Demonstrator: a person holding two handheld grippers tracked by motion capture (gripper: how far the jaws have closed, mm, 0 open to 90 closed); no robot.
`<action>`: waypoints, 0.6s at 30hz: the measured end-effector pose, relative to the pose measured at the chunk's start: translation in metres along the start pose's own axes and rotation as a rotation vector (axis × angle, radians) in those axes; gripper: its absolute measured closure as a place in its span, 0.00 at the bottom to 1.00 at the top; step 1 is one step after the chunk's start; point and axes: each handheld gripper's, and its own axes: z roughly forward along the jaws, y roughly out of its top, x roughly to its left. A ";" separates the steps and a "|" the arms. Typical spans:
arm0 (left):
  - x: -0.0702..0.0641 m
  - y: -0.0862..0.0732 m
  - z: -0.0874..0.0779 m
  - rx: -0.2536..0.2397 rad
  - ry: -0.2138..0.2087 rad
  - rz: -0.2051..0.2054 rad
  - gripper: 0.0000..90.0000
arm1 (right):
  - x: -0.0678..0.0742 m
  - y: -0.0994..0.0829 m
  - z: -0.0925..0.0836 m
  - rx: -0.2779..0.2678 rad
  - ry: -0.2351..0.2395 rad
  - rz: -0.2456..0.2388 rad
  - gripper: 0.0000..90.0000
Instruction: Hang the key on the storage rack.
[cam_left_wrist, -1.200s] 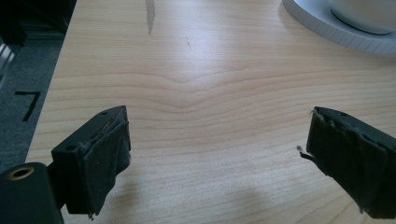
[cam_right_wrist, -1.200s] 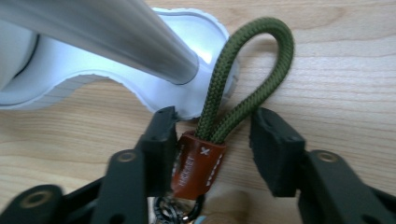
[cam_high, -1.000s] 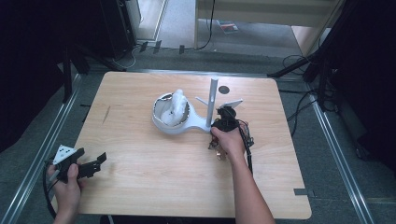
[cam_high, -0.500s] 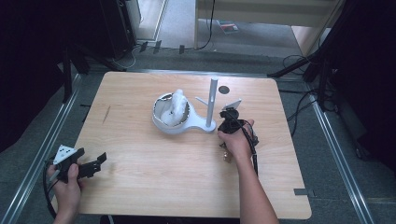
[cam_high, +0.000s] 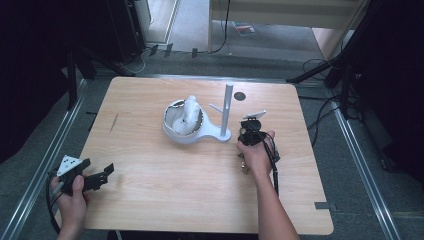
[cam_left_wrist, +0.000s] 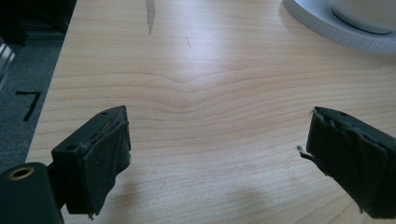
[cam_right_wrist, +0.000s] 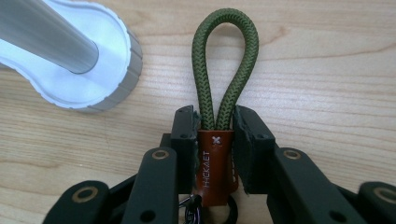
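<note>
A keychain (cam_right_wrist: 214, 158), made of a green rope loop (cam_right_wrist: 201, 60) in a brown leather sleeve, stands between the jaws of my right gripper (cam_right_wrist: 214, 116). The jaws have just been closing and their pads press on the sleeve. In the high view the right gripper (cam_high: 248, 131) hovers just right of the white stand's base (cam_high: 222, 135). The stand has a grey pole (cam_high: 228, 102) with a side peg. My left gripper (cam_high: 97, 167) is open over the table's front left corner, with nothing between its jaws (cam_left_wrist: 217, 126).
The stand's white bowl (cam_high: 172, 131) holds a crumpled white item (cam_high: 189, 112). A small dark disc (cam_high: 240, 96) lies behind the pole. The wooden table (cam_high: 175, 190) has metal rails along both sides, and cables lie on the floor to the right.
My right hand has shifted slightly right and nearer, away from the stand's base. The left hand has stayed in place.
</note>
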 end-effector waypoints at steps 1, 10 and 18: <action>0.000 0.000 0.000 0.000 0.000 0.000 0.08 | -0.001 -0.002 -0.001 -0.020 0.007 -0.002 0.80; 0.000 0.000 0.000 0.001 0.001 0.003 0.08 | -0.004 -0.010 -0.024 -0.189 0.069 0.023 0.80; 0.000 0.000 0.000 0.001 0.001 0.003 0.08 | -0.001 -0.016 -0.048 -0.342 0.066 0.016 0.80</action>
